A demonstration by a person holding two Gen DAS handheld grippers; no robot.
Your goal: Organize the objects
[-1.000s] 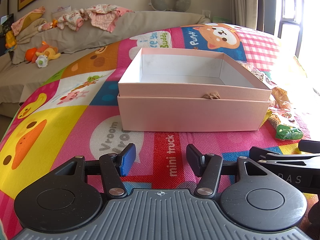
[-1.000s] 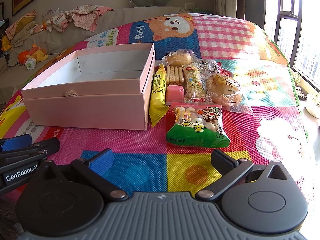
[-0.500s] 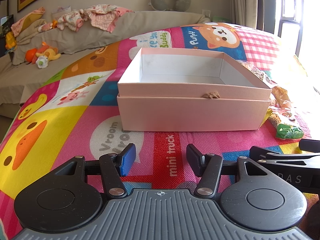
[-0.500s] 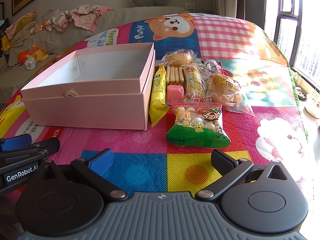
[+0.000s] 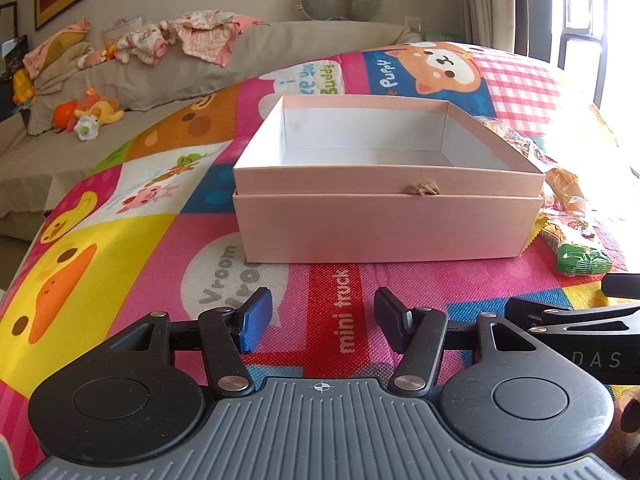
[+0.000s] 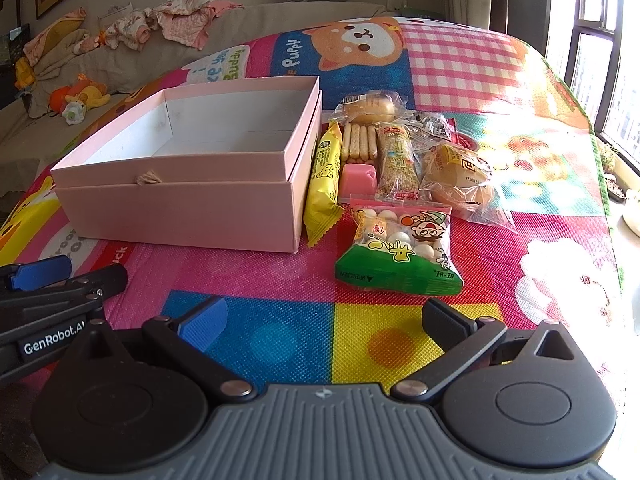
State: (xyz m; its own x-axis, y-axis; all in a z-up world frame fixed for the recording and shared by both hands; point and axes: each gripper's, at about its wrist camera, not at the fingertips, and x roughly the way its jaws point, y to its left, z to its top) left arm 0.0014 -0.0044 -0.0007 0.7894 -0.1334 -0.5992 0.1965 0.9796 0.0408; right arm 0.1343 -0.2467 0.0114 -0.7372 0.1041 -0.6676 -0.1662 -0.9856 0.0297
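An empty pink box (image 5: pixel 384 224) (image 6: pixel 192 208) sits nested in its lid on a colourful play mat. To its right lie several wrapped snacks: a green candy bag (image 6: pixel 400 256), a yellow packet (image 6: pixel 322 180), a pink jelly cup (image 6: pixel 358 176), a grain bar (image 6: pixel 398 160), finger biscuits (image 6: pixel 360 142) and two wrapped buns (image 6: pixel 456 180) (image 6: pixel 368 108). My left gripper (image 5: pixel 322 318) hovers open before the box's front wall, nothing between its fingers. Just short of the green bag, my right gripper (image 6: pixel 324 322) stands wide open and empty.
The mat (image 6: pixel 460 60) covers a raised surface. A grey sofa (image 5: pixel 132 80) with clothes and soft toys runs along the back left. Windows (image 6: pixel 592 32) stand at the right. The left gripper's side shows in the right wrist view (image 6: pixel 52 304).
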